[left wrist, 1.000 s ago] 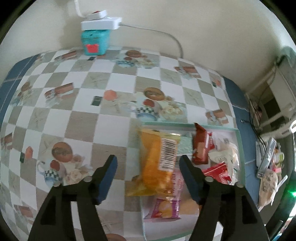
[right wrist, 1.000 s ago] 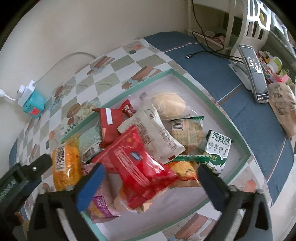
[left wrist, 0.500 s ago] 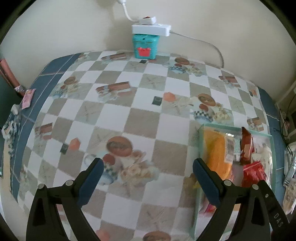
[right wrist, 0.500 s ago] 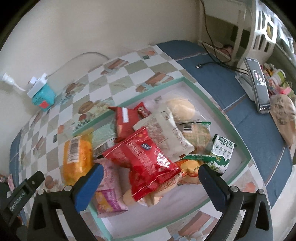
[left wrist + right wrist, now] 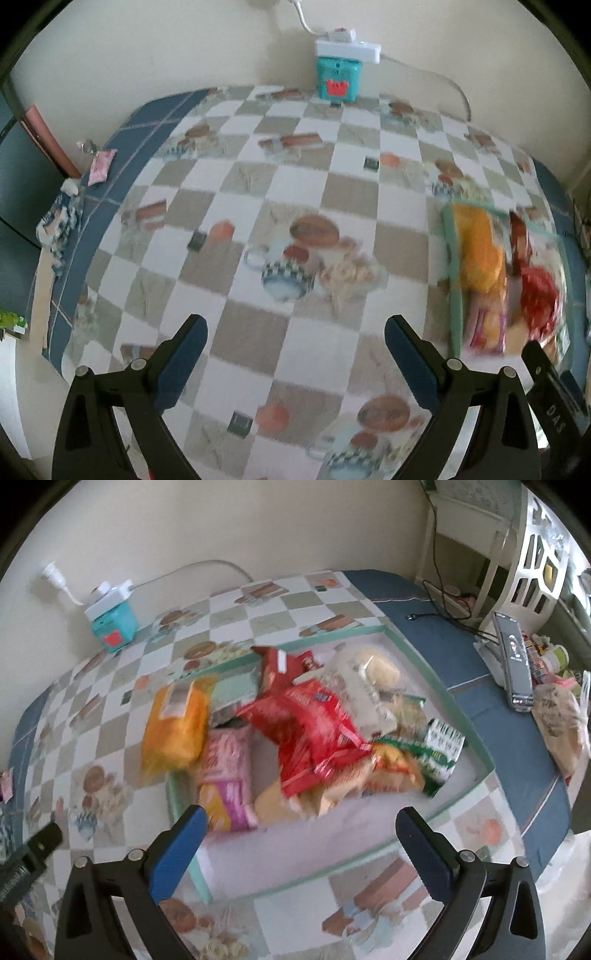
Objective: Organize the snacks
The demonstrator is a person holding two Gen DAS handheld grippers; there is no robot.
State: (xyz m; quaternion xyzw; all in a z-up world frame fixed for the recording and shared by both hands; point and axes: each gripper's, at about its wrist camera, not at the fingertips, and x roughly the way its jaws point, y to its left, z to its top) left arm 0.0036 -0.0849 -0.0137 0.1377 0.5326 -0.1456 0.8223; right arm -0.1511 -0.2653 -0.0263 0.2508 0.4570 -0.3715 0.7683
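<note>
- Over the checkered tablecloth (image 5: 295, 192), the left gripper (image 5: 295, 354) hangs with jaws spread wide, nothing between them.
- Right of it, snacks fill a green-rimmed tray (image 5: 469, 716); an orange packet (image 5: 173, 720) overhangs its left rim.
- Near the tray's front edge, the right gripper (image 5: 299, 845) is released, empty.
- Blur hides the labels; a red bag (image 5: 310, 723) seems topmost.
</note>
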